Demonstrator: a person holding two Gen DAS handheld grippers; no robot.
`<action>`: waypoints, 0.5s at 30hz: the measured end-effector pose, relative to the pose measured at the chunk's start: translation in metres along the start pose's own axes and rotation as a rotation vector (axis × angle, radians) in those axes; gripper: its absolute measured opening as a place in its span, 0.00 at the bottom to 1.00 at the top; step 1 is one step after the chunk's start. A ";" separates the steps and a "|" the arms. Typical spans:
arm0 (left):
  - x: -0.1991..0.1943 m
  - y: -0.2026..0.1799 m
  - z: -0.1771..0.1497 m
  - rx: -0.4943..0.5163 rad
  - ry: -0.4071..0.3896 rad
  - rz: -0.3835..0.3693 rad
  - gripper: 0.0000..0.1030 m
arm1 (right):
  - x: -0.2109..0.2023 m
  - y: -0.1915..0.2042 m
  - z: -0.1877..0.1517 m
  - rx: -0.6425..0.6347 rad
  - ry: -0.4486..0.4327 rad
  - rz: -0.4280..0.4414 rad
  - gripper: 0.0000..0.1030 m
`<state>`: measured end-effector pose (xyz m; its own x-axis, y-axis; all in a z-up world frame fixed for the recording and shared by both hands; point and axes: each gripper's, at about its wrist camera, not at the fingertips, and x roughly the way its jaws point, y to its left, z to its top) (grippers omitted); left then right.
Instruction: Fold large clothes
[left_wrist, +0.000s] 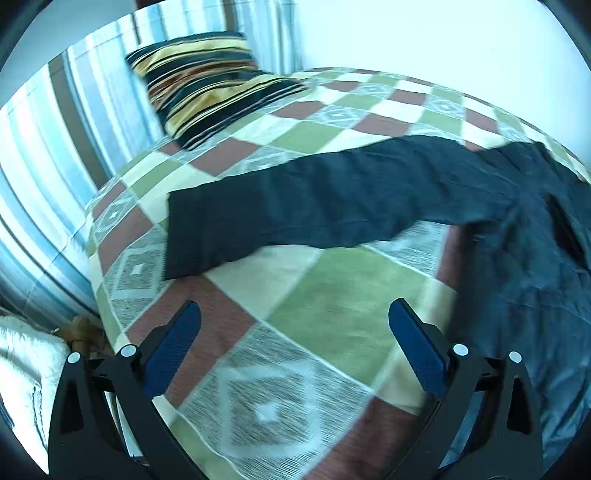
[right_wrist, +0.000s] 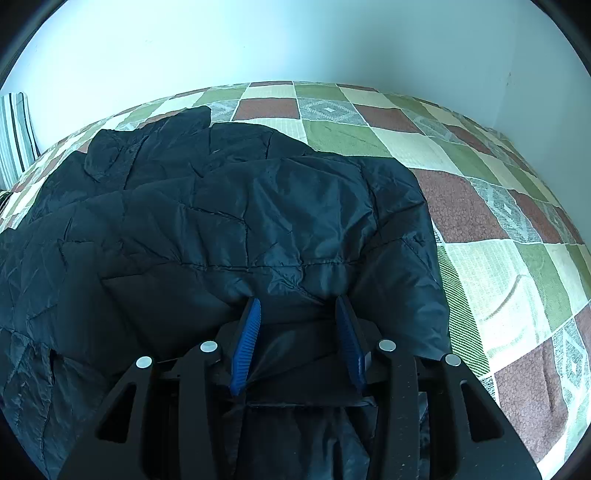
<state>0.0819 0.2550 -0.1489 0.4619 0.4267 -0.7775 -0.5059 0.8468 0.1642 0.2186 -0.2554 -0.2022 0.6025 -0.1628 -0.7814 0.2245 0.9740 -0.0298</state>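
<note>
A dark quilted jacket lies spread on a checked bedspread. In the left wrist view one long sleeve stretches left across the bed from the jacket's body at the right edge. My left gripper hangs open over bare bedspread just in front of that sleeve, with nothing between its fingers. My right gripper sits at the jacket's near edge, its blue pads closed on a thick fold of the fabric. That fold bunches over the fingertips and hides them.
A striped pillow lies at the bed's far left end, against striped curtains. The bed's left edge drops to a gap with a white padded item beside it. A pale wall runs along the far side of the bed.
</note>
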 end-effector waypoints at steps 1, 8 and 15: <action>0.003 0.007 0.001 -0.013 0.000 0.009 0.98 | 0.000 0.000 0.000 -0.001 -0.001 0.000 0.42; 0.026 0.050 0.011 -0.122 0.019 0.031 0.98 | -0.003 0.001 0.002 -0.008 -0.008 0.005 0.47; 0.044 0.086 0.026 -0.210 0.019 0.049 0.98 | -0.002 0.003 0.002 -0.023 -0.012 0.008 0.52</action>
<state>0.0775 0.3542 -0.1530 0.4199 0.4582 -0.7834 -0.6693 0.7393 0.0737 0.2190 -0.2525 -0.1994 0.6135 -0.1566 -0.7740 0.2019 0.9787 -0.0380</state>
